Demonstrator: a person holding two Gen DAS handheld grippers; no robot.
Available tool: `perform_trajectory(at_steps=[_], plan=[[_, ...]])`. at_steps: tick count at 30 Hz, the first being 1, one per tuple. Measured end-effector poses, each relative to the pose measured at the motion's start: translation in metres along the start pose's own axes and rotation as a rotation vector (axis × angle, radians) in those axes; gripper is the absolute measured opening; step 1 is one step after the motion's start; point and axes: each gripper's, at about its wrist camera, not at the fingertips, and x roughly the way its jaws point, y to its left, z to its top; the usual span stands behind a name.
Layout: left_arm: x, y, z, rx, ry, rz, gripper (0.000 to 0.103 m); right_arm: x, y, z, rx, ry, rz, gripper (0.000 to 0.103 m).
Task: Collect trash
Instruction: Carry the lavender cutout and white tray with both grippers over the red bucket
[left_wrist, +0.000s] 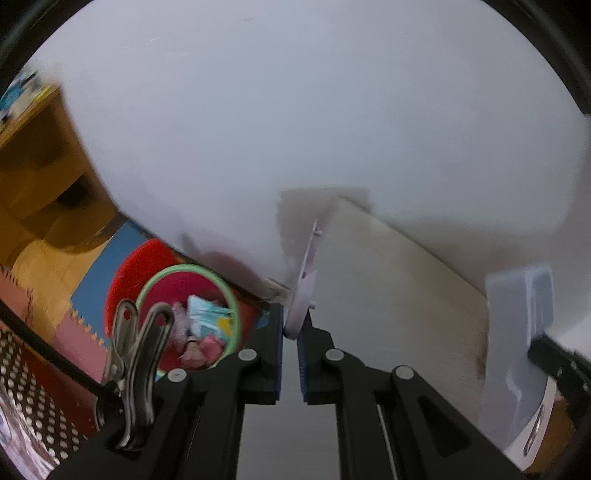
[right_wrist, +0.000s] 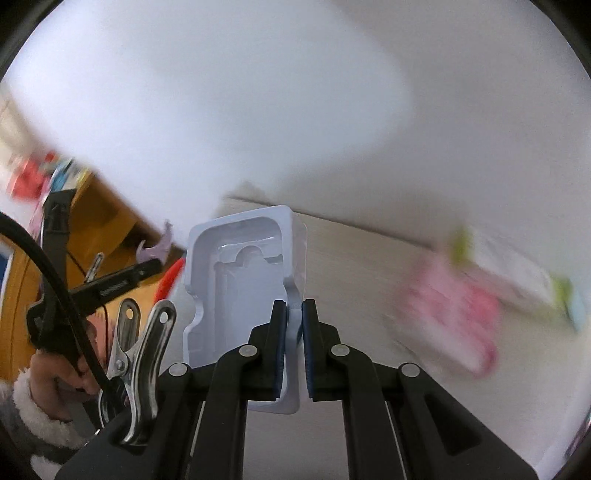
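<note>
My left gripper (left_wrist: 290, 326) is shut on a thin pale lilac plastic piece (left_wrist: 306, 291), held edge-on above the pale table (left_wrist: 388, 295). To its lower left, a red trash bin with a green rim (left_wrist: 231, 295) stands on the floor with wrappers inside. My right gripper (right_wrist: 294, 314) is shut on the edge of a white moulded plastic tray (right_wrist: 240, 288), held upright. The tray also shows at the right of the left wrist view (left_wrist: 517, 332). The left gripper with its lilac piece (right_wrist: 155, 251) shows at the left of the right wrist view.
A white wall (left_wrist: 295, 110) fills the background. A wooden shelf unit (left_wrist: 40, 177) stands at the left over blue and pink floor mats (left_wrist: 85, 288). Blurred pink and green items (right_wrist: 461, 306) lie on the table at the right.
</note>
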Motion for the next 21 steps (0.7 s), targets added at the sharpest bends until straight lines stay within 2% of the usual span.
perform_trajectory(at_steps=[4,10,14,21], plan=[[0.001,0.055,0.007,-0.077,0.000,0.027,0.007,0.041,0.068,0.037,-0.129,0.007,0.055,0.010],[0.009,0.124,0.009,-0.159,0.024,0.075,0.007,0.100,0.149,0.071,-0.239,0.030,0.144,0.010],[0.023,0.156,0.006,-0.195,0.050,0.089,0.007,0.142,0.190,0.079,-0.303,0.069,0.173,0.010],[0.053,0.185,0.005,-0.243,0.086,0.080,0.007,0.195,0.237,0.076,-0.340,0.145,0.150,0.010]])
